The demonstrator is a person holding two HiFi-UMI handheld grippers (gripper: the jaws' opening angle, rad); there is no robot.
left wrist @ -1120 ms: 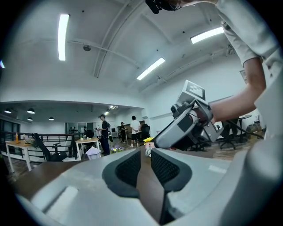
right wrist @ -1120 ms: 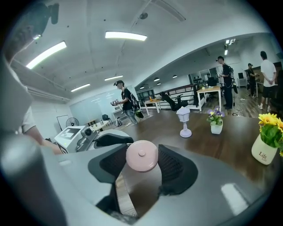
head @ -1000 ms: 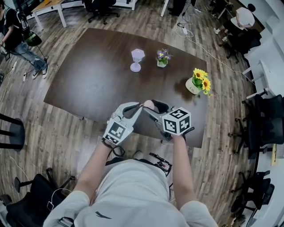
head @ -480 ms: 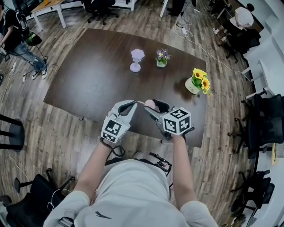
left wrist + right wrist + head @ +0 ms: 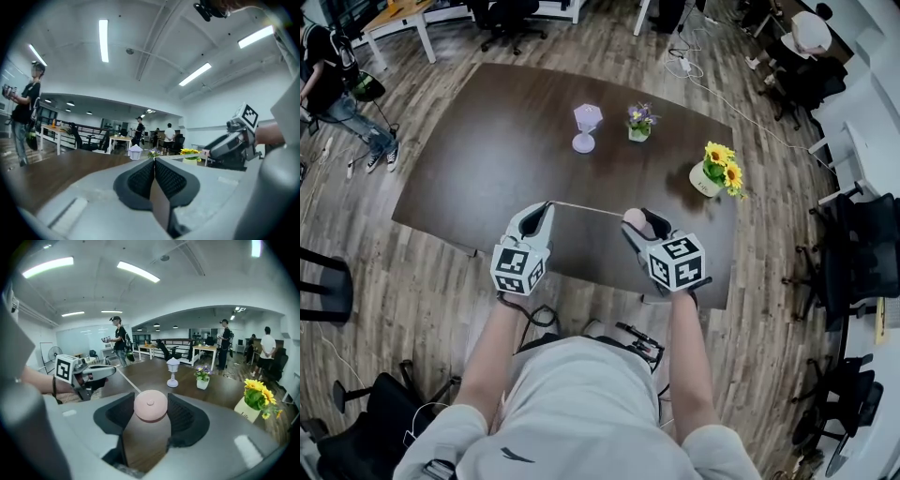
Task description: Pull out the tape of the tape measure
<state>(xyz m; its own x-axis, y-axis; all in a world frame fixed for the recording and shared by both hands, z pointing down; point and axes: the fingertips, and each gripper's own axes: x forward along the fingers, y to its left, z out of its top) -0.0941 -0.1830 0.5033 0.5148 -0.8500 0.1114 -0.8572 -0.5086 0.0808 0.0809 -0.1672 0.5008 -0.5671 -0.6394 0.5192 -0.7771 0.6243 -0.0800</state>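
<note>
Your right gripper [image 5: 150, 401] has the tape measure [image 5: 634, 218] squarely between its jaws. The two dark ribbed pads [image 5: 185, 418] press on it from either side, and the jaws stand fairly wide because the case fills the gap. The case sits right at the fingertips, its round top poking up just past them. In the head view it hangs over the near part of the dark wooden table [image 5: 487, 159], just ahead of your marker cube.

On the other side, your left gripper [image 5: 153, 161] is clamped tight, with its pads [image 5: 140, 180] meeting in a single line. The left gripper view shows no gap at the tips, and that is where the end of the tape [image 5: 586, 207] is pinched. From there the tape runs straight across to the case in your right hand. Your two grippers are well apart, with the strip stretched between them above the table's near edge.

The case is small, round and pale pink, smooth on top, with a little dimple in the middle of its face. The tape is a thin, pale strip, drawn in a straight line with no sag to be seen. From the right gripper view it leaves the case at the upper left and heads straight into the tips of your left gripper.
</note>
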